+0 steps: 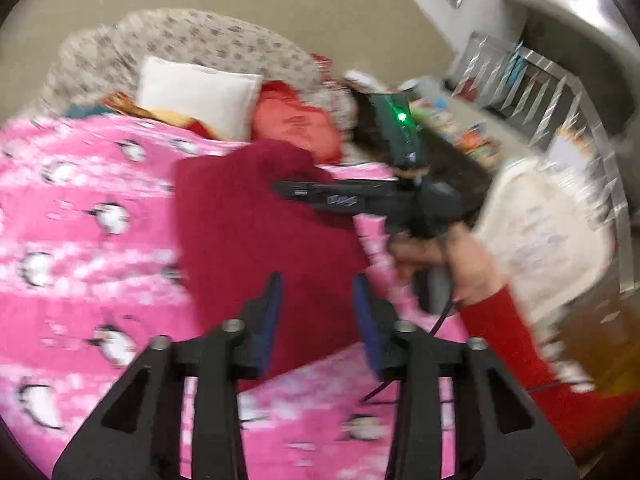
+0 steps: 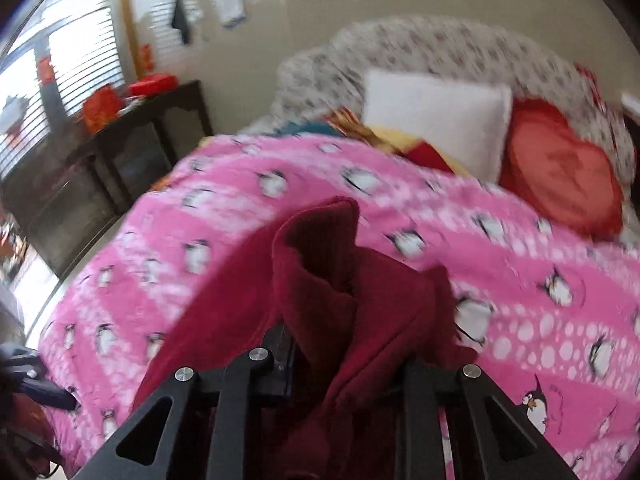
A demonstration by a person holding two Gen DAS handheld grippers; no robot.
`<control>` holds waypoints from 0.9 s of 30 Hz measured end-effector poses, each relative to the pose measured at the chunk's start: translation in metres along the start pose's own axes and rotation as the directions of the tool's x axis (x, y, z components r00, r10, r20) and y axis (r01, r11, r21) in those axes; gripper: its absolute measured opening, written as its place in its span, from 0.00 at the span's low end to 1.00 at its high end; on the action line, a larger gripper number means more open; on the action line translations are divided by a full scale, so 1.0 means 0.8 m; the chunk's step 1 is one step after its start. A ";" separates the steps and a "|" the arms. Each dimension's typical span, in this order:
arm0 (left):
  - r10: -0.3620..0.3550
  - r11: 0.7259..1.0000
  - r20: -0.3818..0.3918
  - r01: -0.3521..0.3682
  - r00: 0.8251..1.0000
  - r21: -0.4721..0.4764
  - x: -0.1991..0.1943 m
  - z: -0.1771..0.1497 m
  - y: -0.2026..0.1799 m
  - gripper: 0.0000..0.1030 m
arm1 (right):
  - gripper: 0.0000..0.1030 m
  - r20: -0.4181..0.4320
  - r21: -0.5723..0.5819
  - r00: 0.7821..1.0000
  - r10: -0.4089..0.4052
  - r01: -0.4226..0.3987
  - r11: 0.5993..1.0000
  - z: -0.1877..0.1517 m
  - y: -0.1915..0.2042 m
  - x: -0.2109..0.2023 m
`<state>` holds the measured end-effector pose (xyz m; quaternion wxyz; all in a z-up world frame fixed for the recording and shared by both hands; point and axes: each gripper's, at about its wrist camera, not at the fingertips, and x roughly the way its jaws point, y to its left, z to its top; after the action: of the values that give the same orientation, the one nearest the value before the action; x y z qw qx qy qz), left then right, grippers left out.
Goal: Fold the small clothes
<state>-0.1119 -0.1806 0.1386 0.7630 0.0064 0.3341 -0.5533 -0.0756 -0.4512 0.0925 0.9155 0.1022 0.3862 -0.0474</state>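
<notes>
A dark red knitted garment (image 1: 256, 232) lies on the pink penguin blanket (image 1: 80, 240). My left gripper (image 1: 318, 312) is open just above the garment's near edge, holding nothing. My right gripper (image 1: 288, 190) reaches in from the right at the garment's far edge. In the right wrist view the garment (image 2: 320, 280) is bunched and draped over my right gripper (image 2: 344, 344), which hides the fingertips; the cloth rises between the jaws. The frames are motion-blurred.
A white pillow (image 1: 196, 96) and a red heart cushion (image 1: 296, 124) lie at the padded headboard (image 1: 180, 36). A dark cabinet (image 2: 120, 148) stands left of the bed. A metal railing (image 1: 560, 92) and cluttered surface are on the right.
</notes>
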 end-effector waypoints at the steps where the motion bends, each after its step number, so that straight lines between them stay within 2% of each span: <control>1: 0.068 0.998 -0.007 -0.068 0.998 0.019 0.010 -0.006 0.000 0.46 | 0.22 -0.011 0.022 1.000 -0.001 0.001 1.000 -0.003 -0.008 0.007; 3: 0.125 0.992 -0.057 -0.124 0.991 0.021 0.029 -0.018 0.004 0.46 | 0.25 0.024 0.114 0.998 0.058 -0.060 0.992 -0.012 -0.024 0.003; 5: 0.112 0.994 -0.098 -0.112 0.989 0.010 0.045 -0.029 0.008 0.46 | 0.30 0.069 0.183 0.986 0.154 -0.164 0.969 -0.016 -0.036 -0.015; 6: 0.110 0.994 -0.105 -0.110 0.988 0.004 0.050 -0.032 0.008 0.46 | 0.42 0.094 0.205 0.979 0.182 -0.198 0.959 -0.018 -0.039 -0.023; 7: 0.110 0.994 -0.109 -0.111 0.988 0.001 0.054 -0.034 0.007 0.46 | 0.54 0.119 0.227 0.974 0.191 -0.214 0.950 -0.018 -0.041 -0.031; 8: 0.105 0.994 -0.115 -0.106 0.988 -0.004 0.058 -0.034 0.006 0.46 | 0.57 0.132 0.242 0.972 0.196 -0.224 0.944 -0.018 -0.041 -0.036; 11: 0.086 0.996 -0.132 -0.089 0.988 -0.015 0.073 -0.037 0.006 0.46 | 0.58 0.138 0.238 0.972 0.191 -0.219 0.946 -0.012 -0.032 -0.040; 12: 0.086 0.996 -0.142 -0.089 0.986 -0.012 0.079 -0.041 0.004 0.46 | 0.58 0.132 0.208 0.976 0.171 -0.196 0.958 -0.010 -0.027 -0.039; 13: 0.087 0.996 -0.150 -0.089 0.985 -0.006 0.081 -0.045 0.003 0.46 | 0.58 0.109 0.150 0.990 0.093 -0.109 0.983 -0.010 -0.018 -0.034; 14: 0.092 0.996 -0.160 -0.092 0.983 0.004 0.088 -0.047 0.001 0.46 | 0.57 0.078 0.096 0.996 -0.033 0.025 0.995 -0.011 -0.012 -0.028; 15: 0.099 0.995 -0.166 -0.098 0.981 0.014 0.094 -0.048 0.000 0.46 | 0.56 0.047 0.025 0.979 -0.196 0.195 0.980 -0.014 -0.006 -0.018; 16: 0.101 0.995 -0.167 -0.099 0.981 0.024 0.098 -0.051 -0.004 0.46 | 0.56 0.044 -0.002 0.968 -0.248 0.249 0.969 -0.017 -0.005 -0.017; 19: 0.117 0.992 -0.188 -0.107 0.975 0.064 0.096 -0.055 -0.013 0.46 | 0.56 0.090 0.103 0.987 -0.133 0.123 0.987 -0.021 -0.015 -0.058; 21: 0.119 0.991 -0.191 -0.105 0.974 0.083 0.092 -0.054 -0.014 0.46 | 0.56 0.151 0.111 0.985 -0.079 0.063 0.992 -0.032 -0.006 -0.094; 22: 0.119 0.991 -0.191 -0.105 0.974 0.081 0.089 -0.056 -0.012 0.46 | 0.56 0.169 0.087 0.985 -0.026 0.011 0.996 -0.041 0.005 -0.111; 25: 0.109 0.994 -0.195 -0.101 0.975 0.050 0.092 -0.060 -0.007 0.46 | 0.57 0.127 0.057 0.983 0.131 -0.140 0.989 -0.071 0.036 -0.126; 27: 0.116 0.993 -0.194 -0.107 0.974 0.052 0.094 -0.066 -0.005 0.46 | 0.56 0.091 0.063 0.983 0.158 -0.164 0.984 -0.087 0.046 -0.122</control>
<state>-0.1295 -0.2259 0.0604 0.7558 0.0956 0.3954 -0.5131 -0.1863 -0.3992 0.1204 0.9279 0.1630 0.3351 0.0090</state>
